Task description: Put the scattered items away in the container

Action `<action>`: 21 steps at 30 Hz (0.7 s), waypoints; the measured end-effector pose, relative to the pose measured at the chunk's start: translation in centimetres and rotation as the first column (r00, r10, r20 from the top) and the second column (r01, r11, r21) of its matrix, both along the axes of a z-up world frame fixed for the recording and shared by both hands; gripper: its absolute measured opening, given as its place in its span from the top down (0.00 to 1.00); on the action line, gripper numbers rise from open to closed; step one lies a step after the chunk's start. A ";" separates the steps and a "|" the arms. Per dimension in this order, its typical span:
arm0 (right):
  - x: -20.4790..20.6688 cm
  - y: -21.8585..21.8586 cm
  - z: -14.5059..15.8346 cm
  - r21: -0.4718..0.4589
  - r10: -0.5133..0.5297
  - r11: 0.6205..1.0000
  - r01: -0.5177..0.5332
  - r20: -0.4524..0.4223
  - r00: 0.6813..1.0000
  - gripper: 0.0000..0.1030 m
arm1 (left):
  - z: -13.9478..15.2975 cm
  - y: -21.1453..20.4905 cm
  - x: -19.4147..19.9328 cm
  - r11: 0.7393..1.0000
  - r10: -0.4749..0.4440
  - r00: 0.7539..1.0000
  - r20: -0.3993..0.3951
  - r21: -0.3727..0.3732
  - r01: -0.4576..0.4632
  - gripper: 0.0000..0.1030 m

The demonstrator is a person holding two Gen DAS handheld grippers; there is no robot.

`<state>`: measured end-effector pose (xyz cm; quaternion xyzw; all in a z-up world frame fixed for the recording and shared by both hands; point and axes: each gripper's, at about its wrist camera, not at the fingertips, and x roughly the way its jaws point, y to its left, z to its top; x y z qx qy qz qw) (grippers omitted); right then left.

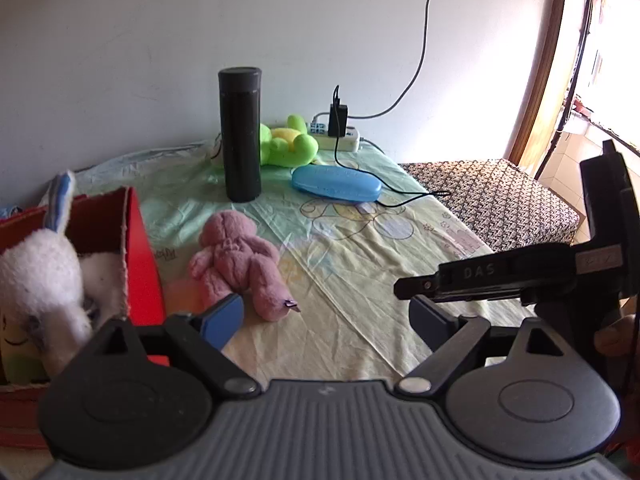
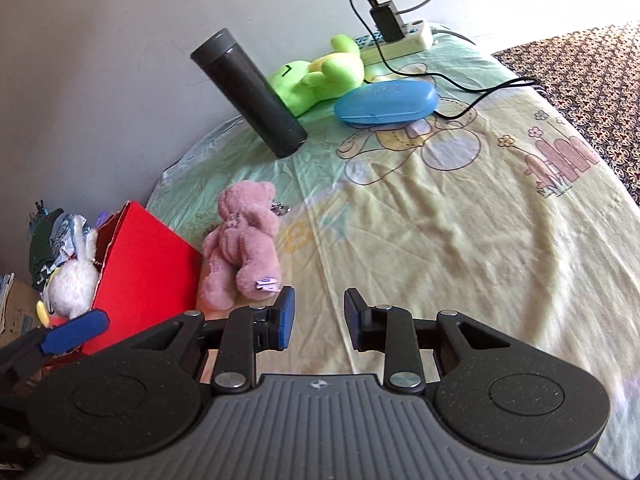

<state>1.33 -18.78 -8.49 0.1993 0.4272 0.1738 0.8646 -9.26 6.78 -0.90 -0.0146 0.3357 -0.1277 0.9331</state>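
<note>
Bedsheet (image 2: 440, 220): pink bear (image 2: 244, 240) beside right claw (image 2: 318, 316)

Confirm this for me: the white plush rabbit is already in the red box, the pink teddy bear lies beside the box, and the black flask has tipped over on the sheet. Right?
Not quite. The black flask stands upright on the sheet, as the left wrist view shows. The rest holds: the white plush rabbit is in the red box, and the pink teddy bear lies beside the box.
</note>
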 end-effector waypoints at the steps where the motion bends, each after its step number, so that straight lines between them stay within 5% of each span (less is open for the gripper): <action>1: 0.4 -0.4 -0.2 0.007 0.001 1.000 -0.001 -0.010 1.000 0.71 | -0.6 -0.2 0.5 1.000 0.011 1.000 -0.006 0.004 -0.011 0.12; 11: 5.2 0.9 -1.0 0.125 0.149 0.983 -0.137 -0.091 0.985 0.68 | -4.0 -0.7 4.6 0.978 0.189 0.982 -0.007 0.086 -0.187 0.07; 15: 6.8 2.9 -0.7 0.125 0.224 0.969 -0.213 -0.085 0.971 0.52 | -5.3 -0.3 5.6 0.969 0.234 0.971 -0.044 0.099 -0.229 0.07; 21: 9.2 5.9 -1.4 0.105 0.318 0.946 -0.308 -0.096 0.943 0.52 | -6.9 -0.1 6.5 0.964 0.257 0.962 -0.089 0.098 -0.248 0.07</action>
